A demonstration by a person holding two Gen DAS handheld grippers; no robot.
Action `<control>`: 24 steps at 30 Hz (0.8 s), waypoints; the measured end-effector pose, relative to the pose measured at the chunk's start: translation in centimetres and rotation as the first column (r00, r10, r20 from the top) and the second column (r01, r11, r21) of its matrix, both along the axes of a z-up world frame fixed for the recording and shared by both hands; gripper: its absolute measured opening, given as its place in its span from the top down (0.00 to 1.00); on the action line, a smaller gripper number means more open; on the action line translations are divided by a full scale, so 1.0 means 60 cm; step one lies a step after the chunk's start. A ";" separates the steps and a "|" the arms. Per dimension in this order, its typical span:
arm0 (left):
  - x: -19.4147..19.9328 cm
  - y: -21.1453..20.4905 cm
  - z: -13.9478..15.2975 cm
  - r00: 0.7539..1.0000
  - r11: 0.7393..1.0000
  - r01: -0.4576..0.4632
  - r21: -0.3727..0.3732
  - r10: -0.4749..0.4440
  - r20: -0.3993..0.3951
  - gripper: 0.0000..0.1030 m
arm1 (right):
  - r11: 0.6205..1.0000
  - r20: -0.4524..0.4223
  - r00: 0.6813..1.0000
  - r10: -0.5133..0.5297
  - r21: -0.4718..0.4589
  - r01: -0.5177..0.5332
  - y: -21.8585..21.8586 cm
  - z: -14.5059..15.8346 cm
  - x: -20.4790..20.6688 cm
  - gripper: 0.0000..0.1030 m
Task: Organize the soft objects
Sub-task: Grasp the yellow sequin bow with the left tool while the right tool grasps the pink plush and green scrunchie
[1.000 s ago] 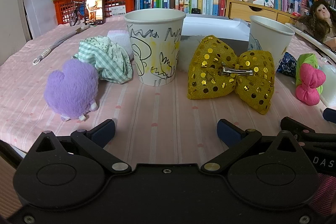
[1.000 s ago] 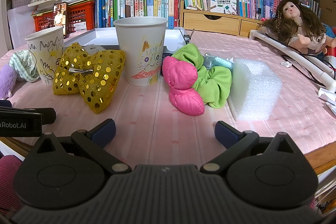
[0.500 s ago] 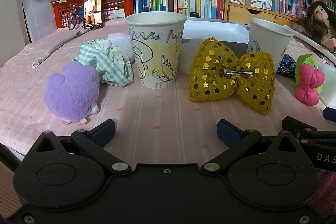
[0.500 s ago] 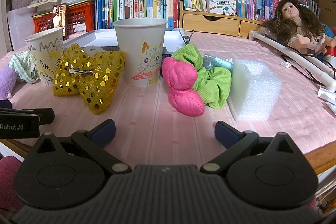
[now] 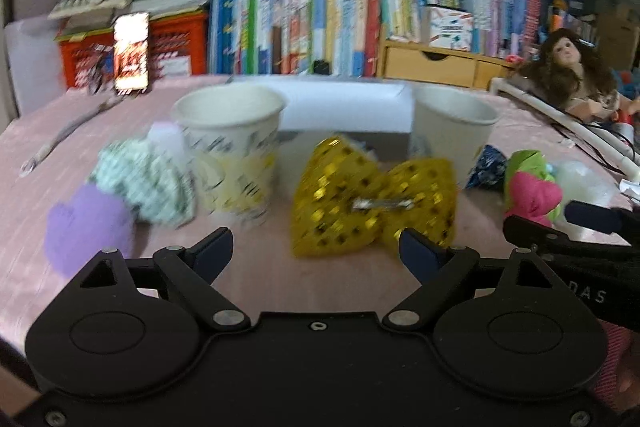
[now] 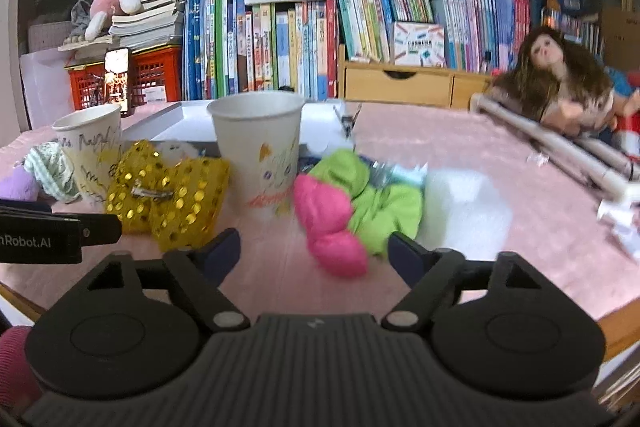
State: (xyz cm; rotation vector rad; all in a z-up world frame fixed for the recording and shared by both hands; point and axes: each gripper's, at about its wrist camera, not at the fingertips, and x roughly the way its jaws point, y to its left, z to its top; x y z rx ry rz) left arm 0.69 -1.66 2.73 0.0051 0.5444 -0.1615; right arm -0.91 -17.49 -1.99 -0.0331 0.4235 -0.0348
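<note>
Between two paper cups (image 5: 229,147), gold bow (image 5: 372,203)

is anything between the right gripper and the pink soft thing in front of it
Nothing visible does. The right gripper is open with nothing between its jaws, which have just been closing a little, and only bare pink tablecloth lies between it and the pink soft piece. The green scrunchie sits beside and behind it, touching it.

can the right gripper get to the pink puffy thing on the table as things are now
Probably yes. The pink soft piece lies just ahead of the right gripper, whose jaws have just been closing but stand open and empty. Only bare tablecloth lies between; the green scrunchie sits behind it.
</note>
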 end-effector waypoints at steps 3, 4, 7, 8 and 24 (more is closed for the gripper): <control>0.005 -0.021 0.003 0.999 1.000 0.026 0.012 -0.027 0.036 0.10 | 0.999 0.015 1.000 0.001 -0.034 0.000 0.002 0.007 0.013 0.26; 0.008 -0.028 0.004 0.998 0.999 0.032 0.019 -0.033 0.049 0.09 | 0.999 0.019 1.000 0.005 -0.049 -0.004 0.006 0.008 0.016 0.27; 0.015 -0.044 0.002 0.996 0.998 0.048 0.037 -0.051 0.072 0.06 | 0.996 0.031 0.999 0.019 -0.091 -0.016 0.011 0.012 0.034 0.31; 0.018 -0.049 0.001 0.996 0.998 0.055 0.043 -0.058 0.074 0.06 | 0.994 0.032 0.999 0.024 -0.104 -0.020 0.013 0.013 0.038 0.31; 0.057 -0.071 -0.030 0.995 0.995 0.089 0.052 -0.091 0.040 0.02 | 0.989 0.001 0.997 0.080 -0.124 -0.079 -0.026 0.001 0.044 0.52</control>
